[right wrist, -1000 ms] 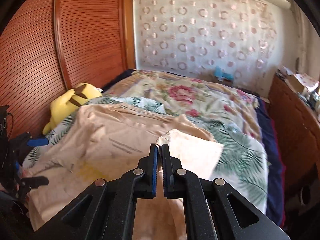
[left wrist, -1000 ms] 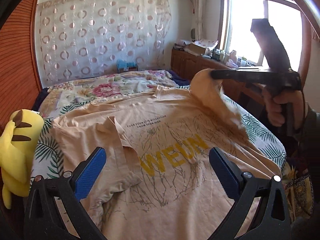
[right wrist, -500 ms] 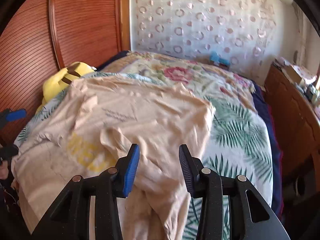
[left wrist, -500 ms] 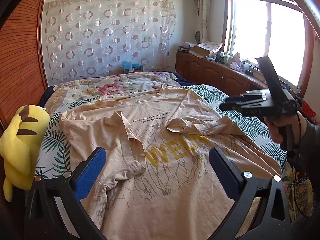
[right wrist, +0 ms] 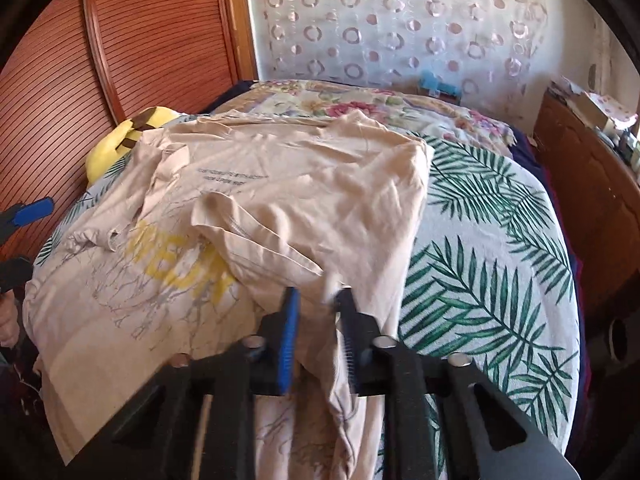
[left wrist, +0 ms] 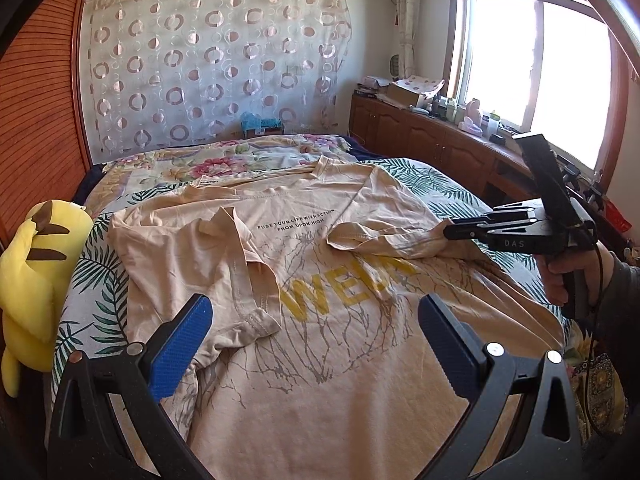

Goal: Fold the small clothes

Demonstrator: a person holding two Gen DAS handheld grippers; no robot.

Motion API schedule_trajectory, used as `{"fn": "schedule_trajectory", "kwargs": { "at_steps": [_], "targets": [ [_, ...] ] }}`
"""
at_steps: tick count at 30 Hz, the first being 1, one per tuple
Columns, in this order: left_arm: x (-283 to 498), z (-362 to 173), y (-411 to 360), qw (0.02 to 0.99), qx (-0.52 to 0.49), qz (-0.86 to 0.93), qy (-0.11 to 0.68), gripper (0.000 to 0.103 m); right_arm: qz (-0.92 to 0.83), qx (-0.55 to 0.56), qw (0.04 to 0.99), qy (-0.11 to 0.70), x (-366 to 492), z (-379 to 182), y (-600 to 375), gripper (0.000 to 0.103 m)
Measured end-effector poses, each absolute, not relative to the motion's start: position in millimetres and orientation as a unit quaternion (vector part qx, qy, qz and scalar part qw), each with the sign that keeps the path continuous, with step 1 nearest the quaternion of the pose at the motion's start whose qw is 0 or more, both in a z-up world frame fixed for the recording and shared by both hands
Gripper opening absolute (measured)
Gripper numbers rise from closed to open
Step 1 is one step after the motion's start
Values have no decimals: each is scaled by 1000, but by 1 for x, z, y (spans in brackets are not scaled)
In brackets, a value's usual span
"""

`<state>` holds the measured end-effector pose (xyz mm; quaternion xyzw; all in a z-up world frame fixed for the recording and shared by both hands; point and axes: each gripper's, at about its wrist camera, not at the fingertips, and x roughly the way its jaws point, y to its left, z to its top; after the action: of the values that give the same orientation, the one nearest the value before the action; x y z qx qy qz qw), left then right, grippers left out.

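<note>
A beige T-shirt (left wrist: 320, 360) with yellow letters lies spread on the bed, and both sleeves are folded in over its body. My left gripper (left wrist: 314, 312) hovers open above the shirt's lower part with nothing between its blue pads. In the left wrist view my right gripper (left wrist: 446, 232), held by a hand, sits low at the shirt's right side. Its jaws are closing, and in the right wrist view a raised fold of the T-shirt (right wrist: 320, 184) fills the narrow gap between the pads of the right gripper (right wrist: 318, 300).
A yellow plush toy (left wrist: 32, 272) lies at the bed's left edge beside a wooden wardrobe (right wrist: 80, 80). The leaf-print bedspread (right wrist: 480, 260) shows to the right of the shirt. A wooden cabinet (left wrist: 420, 136) with clutter runs under the window.
My right gripper held the right sleeve up a second ago, opened and let it drop folded onto the shirt, then sank and closed on the shirt's side fold. The left gripper stayed put.
</note>
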<state>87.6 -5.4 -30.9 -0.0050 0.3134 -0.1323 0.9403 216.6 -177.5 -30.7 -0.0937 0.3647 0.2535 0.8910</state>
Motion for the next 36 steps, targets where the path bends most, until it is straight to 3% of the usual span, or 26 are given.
{"fn": "schedule_trajectory", "kwargs": {
  "at_steps": [2, 14, 21, 23, 25, 36],
  "targets": [
    [87, -31, -6, 940, -5, -131, 314, 103, 268, -97, 889, 359, 210, -28, -180, 5],
    [88, -36, 0, 939, -14, -131, 317, 103, 330, -144, 861, 359, 156, -46, -191, 5],
    [87, -37, -1, 939, -15, -129, 318, 103, 342, -118, 865, 349, 158, -38, -193, 17],
    [87, -38, 0, 939, -17, -128, 319, 103, 338, -111, 870, 343, 163, -35, -192, 29],
    [87, -40, 3, 939, -19, -125, 320, 103, 332, -106, 874, 338, 167, -34, -187, 32],
    [86, -42, 25, 941, -29, -103, 321, 103, 319, -116, 859, 384, 201, -65, -126, 32]
  ]
}}
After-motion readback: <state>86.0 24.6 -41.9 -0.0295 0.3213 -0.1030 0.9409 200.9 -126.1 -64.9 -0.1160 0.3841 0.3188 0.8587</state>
